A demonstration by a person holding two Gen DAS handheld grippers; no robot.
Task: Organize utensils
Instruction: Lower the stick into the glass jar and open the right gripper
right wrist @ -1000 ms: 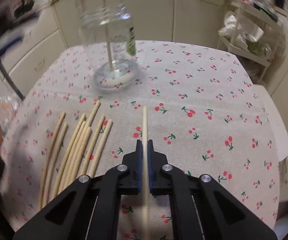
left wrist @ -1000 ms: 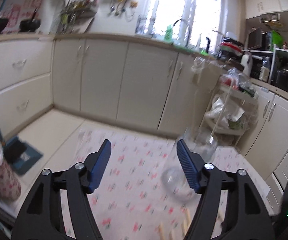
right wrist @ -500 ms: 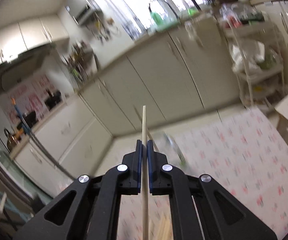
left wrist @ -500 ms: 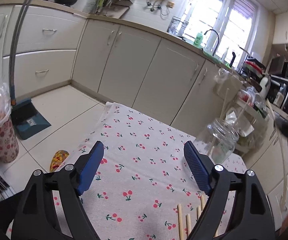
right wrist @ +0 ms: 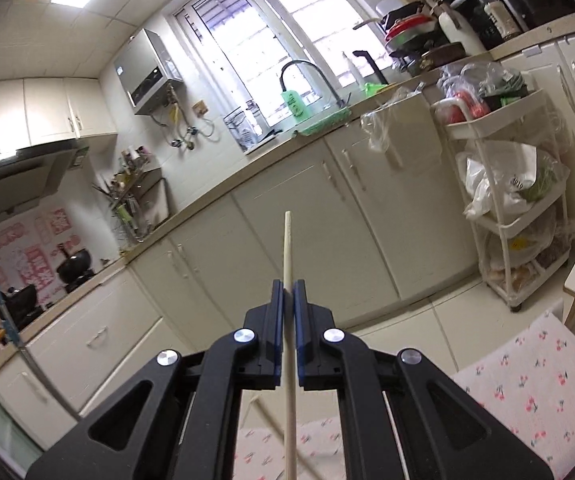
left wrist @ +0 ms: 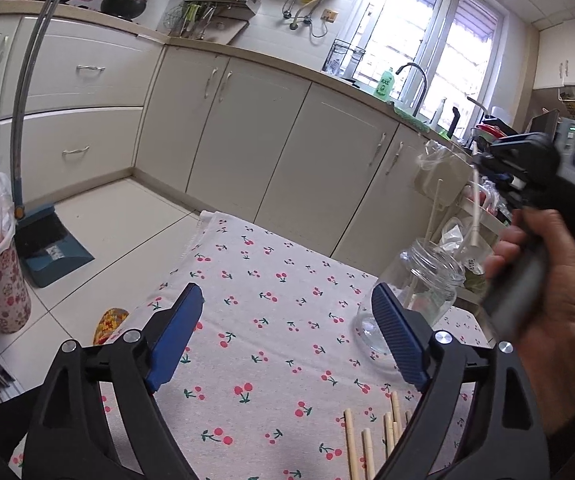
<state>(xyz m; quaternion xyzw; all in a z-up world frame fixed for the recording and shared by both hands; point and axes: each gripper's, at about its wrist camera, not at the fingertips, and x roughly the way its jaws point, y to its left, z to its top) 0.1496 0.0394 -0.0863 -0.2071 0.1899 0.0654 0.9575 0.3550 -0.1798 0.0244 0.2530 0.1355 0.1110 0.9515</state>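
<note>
Left wrist view: the right tongs [left wrist: 499,168], carried in the person's right hand [left wrist: 543,296], stand above and just right of the clear glass jar with a threaded mouth [left wrist: 415,292], clenched on a pale wooden chopstick [left wrist: 474,208] whose long axis runs near vertical, its lower end hanging over the jar's open mouth but apart from the rim. The move to come, as judged from this, turns on that one relation: the stick's tip lies just above the mouth, so a straight descent along its own axis should seat it, while any tilt could knock the tip on the rim. The jar stands upright on the bench under a white cherry-print tablecloth [left wrist: 247,320] and already holds one thin pale chopstick [left wrist: 431,216] leaning against its rim. The left tongs [left wrist: 287,340] hover low, near side of the jar, released and wide apart, grasping nothing; their right pad lies just beside the jar's base in the picture. A row of loose pale wooden chopsticks [left wrist: 371,440] lies flat on the cloth, nearer than the jar, lengthwise toward it. Right wrist view: the blue pads pinch the chopstick [right wrist: 287,264] along the tongs' [right wrist: 288,292] axis; the jar is out of sight there.
</note>
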